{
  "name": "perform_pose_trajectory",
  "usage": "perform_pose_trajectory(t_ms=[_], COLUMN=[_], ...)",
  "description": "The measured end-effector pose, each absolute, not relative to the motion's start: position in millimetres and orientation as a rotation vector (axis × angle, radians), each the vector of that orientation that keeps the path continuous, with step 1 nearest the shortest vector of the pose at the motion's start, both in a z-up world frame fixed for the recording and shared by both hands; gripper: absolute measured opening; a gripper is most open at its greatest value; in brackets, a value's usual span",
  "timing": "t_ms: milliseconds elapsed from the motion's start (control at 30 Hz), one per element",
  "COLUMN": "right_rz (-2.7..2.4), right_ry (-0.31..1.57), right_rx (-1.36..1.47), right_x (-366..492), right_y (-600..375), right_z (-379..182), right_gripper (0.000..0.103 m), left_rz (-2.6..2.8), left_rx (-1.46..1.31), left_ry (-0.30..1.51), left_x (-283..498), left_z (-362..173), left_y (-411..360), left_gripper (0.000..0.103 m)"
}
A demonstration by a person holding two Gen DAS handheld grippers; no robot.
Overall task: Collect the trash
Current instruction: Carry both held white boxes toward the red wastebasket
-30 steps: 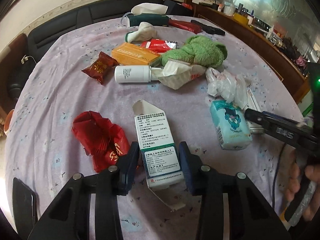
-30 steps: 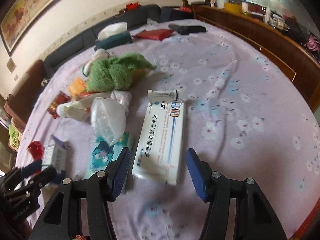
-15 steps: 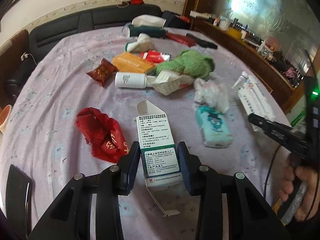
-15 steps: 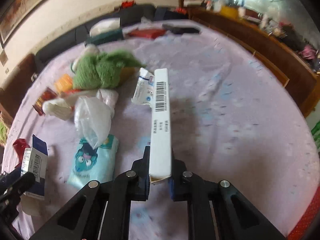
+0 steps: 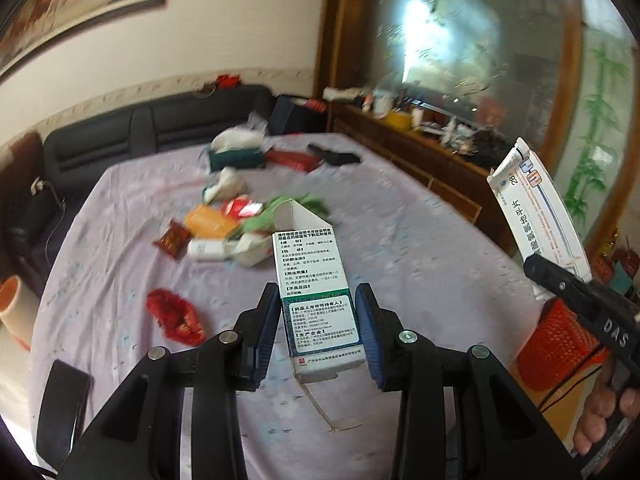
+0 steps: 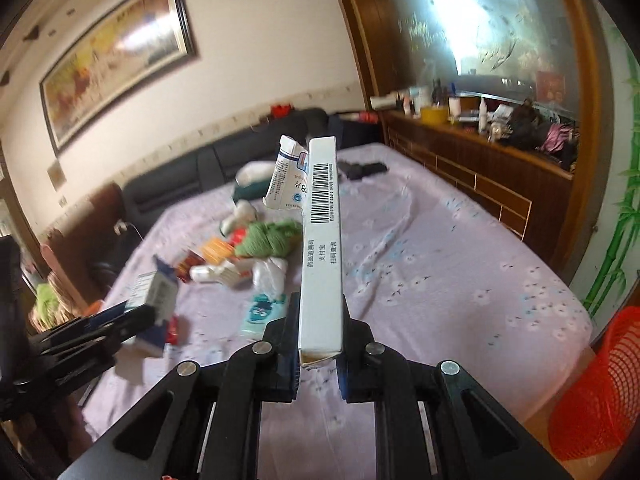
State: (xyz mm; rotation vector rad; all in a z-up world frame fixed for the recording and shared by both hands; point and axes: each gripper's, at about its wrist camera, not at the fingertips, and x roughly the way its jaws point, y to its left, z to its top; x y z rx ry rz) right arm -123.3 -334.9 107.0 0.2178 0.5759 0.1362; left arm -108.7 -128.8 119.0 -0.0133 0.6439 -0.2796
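At lower centre of its view, the left gripper (image 5: 316, 334) pinches a green-and-white medicine box (image 5: 316, 300) above the lilac tabletop (image 5: 420, 248). The right gripper (image 6: 318, 354) clamps a long white carton (image 6: 322, 256) edge-up; a red basket (image 6: 600, 392) sits lower right.

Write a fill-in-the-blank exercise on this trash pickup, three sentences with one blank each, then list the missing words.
1. The left gripper is shut on a small medicine box whose top flap stands ____.
2. The right gripper clamps a long white box whose upward-facing narrow side carries a printed ____.
3. The mesh basket at the table's near right corner is coloured ____.

Missing words: open; barcode; red
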Motion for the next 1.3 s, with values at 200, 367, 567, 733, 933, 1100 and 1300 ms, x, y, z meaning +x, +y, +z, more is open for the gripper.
perform_pose_trajectory(t_ms=[200, 367, 567, 733, 933, 1100, 1300], right_rz=[0.102, 0.051, -0.012, -0.078, -0.168, -0.249, -0.332], right_ry=[0.481, 0.437, 0.397, 0.375, 0.354, 0.338, 0.329], right_rx=[0.219, 0.251, 0.297, 0.326, 0.346, 0.357, 0.371], right_x=[-177.8, -207.1, -235.5, -256.3, -279.5, -297.2, -309.6], right_y=[-360.2, -385.5, -413.6, -442.4, -471.3, -493.1, -519.3], right_z=[134.1, 141.2, 138.0, 136.3, 136.1, 138.9, 141.4], right_gripper=[0.013, 0.013, 0.013, 0.013, 0.013, 0.013, 0.013], left_rz=[-0.382, -0.459, -0.529, -0.569, -0.633, -0.692, -0.758], left_rx=[-0.008, 0.007, 0.051, 0.077, 0.106, 0.125, 0.152], left_ry=[0.602, 0.589, 0.577, 0.569, 0.565, 0.570, 0.577], left_x=[-129.6, -139.6, -147.9, -154.2, -157.2, -158.5, -162.8], left_z=[141.2, 150.8, 155.5, 157.4, 157.5, 154.9, 152.5], left_y=[-165.7, -196.8, -235.4, -263.5, -299.3, -330.5, -366.7], left_gripper=[0.037, 0.037, 0.037, 0.037, 0.037, 0.037, 0.037])
